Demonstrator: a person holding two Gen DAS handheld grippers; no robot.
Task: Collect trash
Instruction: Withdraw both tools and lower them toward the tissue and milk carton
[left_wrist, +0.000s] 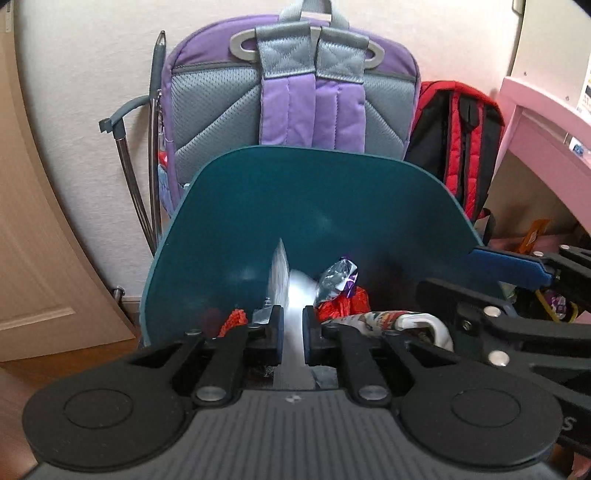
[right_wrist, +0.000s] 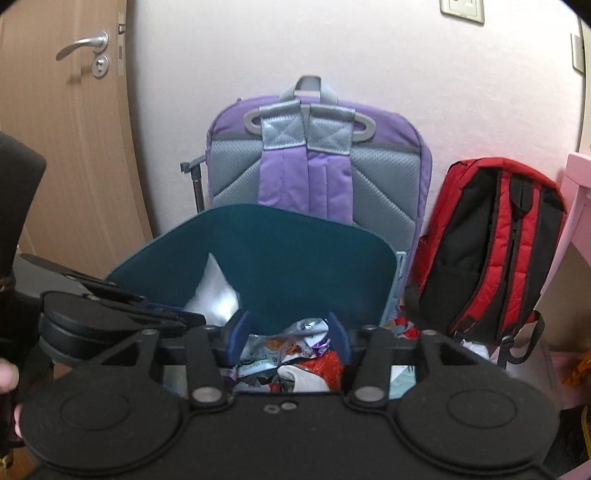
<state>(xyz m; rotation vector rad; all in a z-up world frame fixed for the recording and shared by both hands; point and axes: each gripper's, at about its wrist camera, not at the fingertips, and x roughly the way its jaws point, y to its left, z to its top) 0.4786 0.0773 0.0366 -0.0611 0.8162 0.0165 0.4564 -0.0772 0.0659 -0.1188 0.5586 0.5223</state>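
Two grippers, two backpacks and one teal bin lid (left_wrist: 295, 206) were counted. The left gripper (left_wrist: 293, 326) was clamped on a white plastic sheet (left_wrist: 295, 295), whose long axis ran away from the camera, its far end pointing into the open bin. The right gripper (right_wrist: 289, 338) was held with its jaws apart and nothing between them, above the heap of wrappers (right_wrist: 295, 354) inside the bin. The bin's walls were hidden behind the grippers; single wrappers were hard to tell apart. Behind the lid, a purple backpack (left_wrist: 295, 96) and, to its right, a red backpack (right_wrist: 491, 251) were leaned against the far wall.
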